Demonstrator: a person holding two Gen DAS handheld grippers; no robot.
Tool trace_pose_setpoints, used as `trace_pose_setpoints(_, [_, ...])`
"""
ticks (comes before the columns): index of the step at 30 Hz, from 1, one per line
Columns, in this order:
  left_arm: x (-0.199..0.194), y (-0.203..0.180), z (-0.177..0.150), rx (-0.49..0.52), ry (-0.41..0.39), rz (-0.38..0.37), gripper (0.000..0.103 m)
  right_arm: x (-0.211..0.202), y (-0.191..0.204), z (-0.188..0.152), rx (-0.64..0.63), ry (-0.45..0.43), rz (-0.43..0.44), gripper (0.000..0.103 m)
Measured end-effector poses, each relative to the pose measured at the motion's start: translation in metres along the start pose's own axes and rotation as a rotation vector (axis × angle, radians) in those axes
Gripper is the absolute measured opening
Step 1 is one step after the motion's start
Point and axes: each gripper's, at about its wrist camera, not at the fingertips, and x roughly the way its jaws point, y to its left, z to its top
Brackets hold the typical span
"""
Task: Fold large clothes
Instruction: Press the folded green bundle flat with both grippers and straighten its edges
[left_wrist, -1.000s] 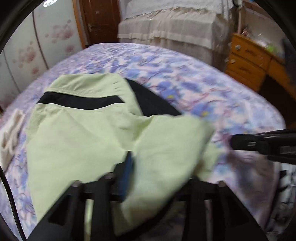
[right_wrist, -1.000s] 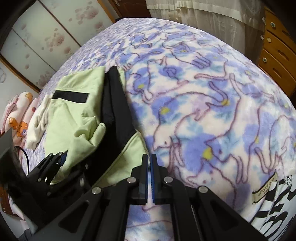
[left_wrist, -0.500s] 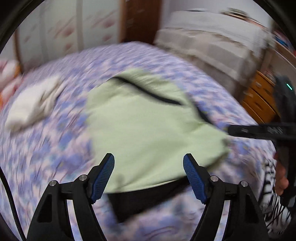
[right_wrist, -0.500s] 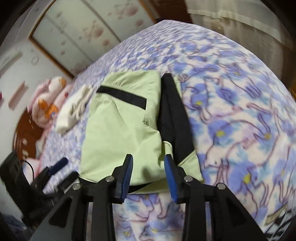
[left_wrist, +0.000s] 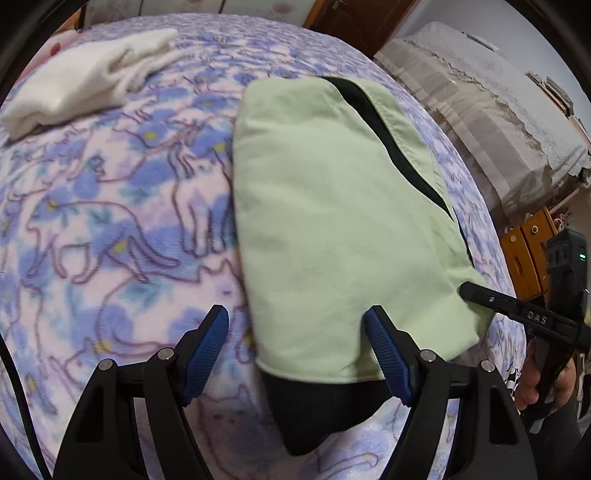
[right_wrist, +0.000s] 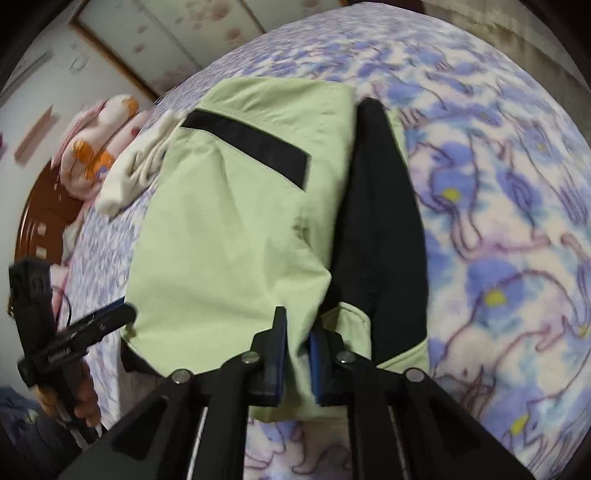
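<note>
A light green garment (left_wrist: 332, 221) with black panels lies folded on the bed, long side running away from me. My left gripper (left_wrist: 297, 350) stands open over its near left corner, the pads (left_wrist: 207, 347) clear of the cloth. My right gripper (right_wrist: 297, 354) is closing, with the garment's (right_wrist: 229, 240) near green edge pinched between its blue pads. In the left wrist view the right gripper (left_wrist: 469, 291) shows at the garment's right corner. The left gripper (right_wrist: 125, 314) shows at the left of the right wrist view, beside the near left corner.
A blue and purple animal-print blanket (left_wrist: 110, 240) covers the bed. A folded white cloth (left_wrist: 81, 81) lies at the far left, with pink bedding (right_wrist: 96, 129) beyond it. Wooden drawers (left_wrist: 528, 251) and cloth-covered furniture (left_wrist: 480, 110) stand past the bed's right side. A hand (left_wrist: 543, 376) holds each gripper.
My left gripper let go of the green cloth, opened wide and swung to the garment's near left corner. The fold now lies flat. My right gripper opened, then closed on the near edge.
</note>
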Motion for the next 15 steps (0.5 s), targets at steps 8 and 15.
trace_pose_setpoints(8, [0.001,-0.032,-0.007,0.102,-0.036,-0.002,0.071,-0.06,-0.018,-0.018,0.045,-0.192,-0.025,0.007])
trace_pose_setpoints(15, [0.016,-0.04,-0.016,0.123,0.006,0.034,0.065,-0.015,-0.039,-0.03,0.134,-0.016,-0.044,0.013])
